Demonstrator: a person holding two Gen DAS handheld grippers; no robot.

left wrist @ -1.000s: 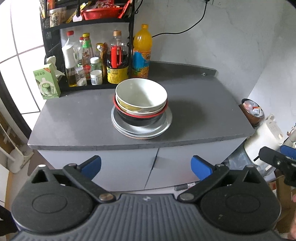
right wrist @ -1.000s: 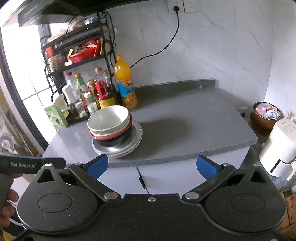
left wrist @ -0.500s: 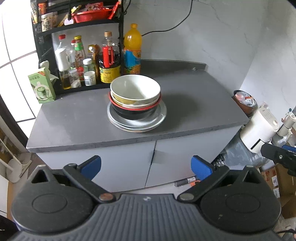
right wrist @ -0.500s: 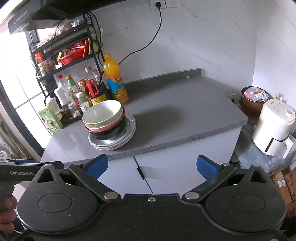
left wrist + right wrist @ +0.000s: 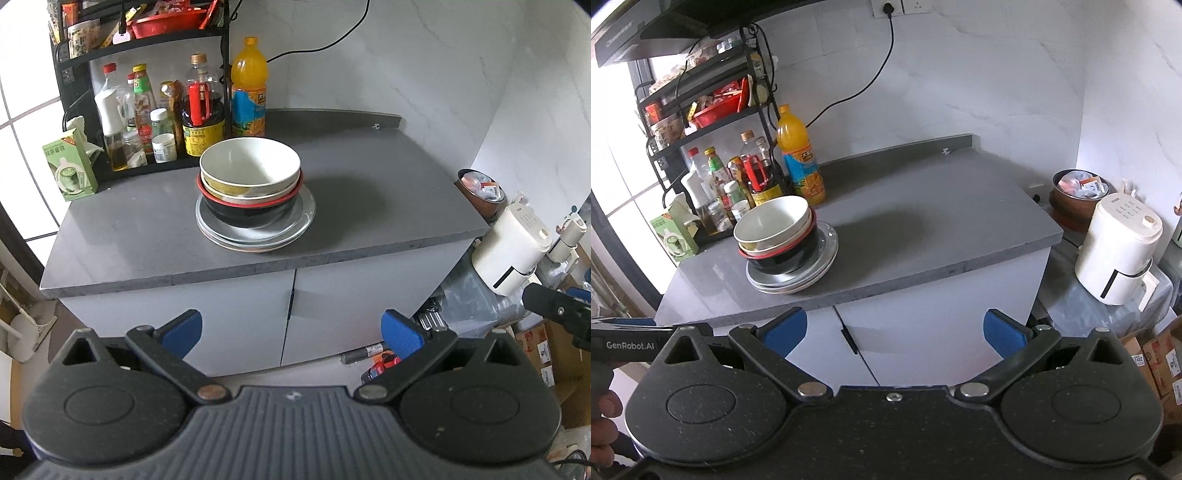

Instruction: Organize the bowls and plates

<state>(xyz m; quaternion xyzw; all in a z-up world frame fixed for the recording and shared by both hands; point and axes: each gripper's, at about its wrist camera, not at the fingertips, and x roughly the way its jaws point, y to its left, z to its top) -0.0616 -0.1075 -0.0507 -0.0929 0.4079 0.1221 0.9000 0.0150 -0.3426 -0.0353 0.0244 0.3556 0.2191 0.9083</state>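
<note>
Both cameras have drawn back from the bench since a second ago: the cabinet doors below it now fill more of each view, and floor clutter shows at the lower right, while the crockery stack itself has not shifted. The left hand-held gripper stands wide, its blue-padded fingers far apart and holding nothing, in front of the cabinet and well short of the bench edge. The right hand-held gripper is likewise spread wide and bare, also well clear of the bench.

The stack sits on the left half of the bench, near the front edge. At the bottom lie the plates, grey and shallow, several nested together. On them rests a black bowl with a red rim, and inside that nest paler bowls, the topmost a white bowl standing upright and showing nothing inside. Just behind the stack a black wire rack holds sauce bottles, with an orange drink bottle beside it and a green carton at the bench's left end. A white appliance stands off to the right, below bench level. In the right view a hand shows at the left edge under the other tool's body.
</note>
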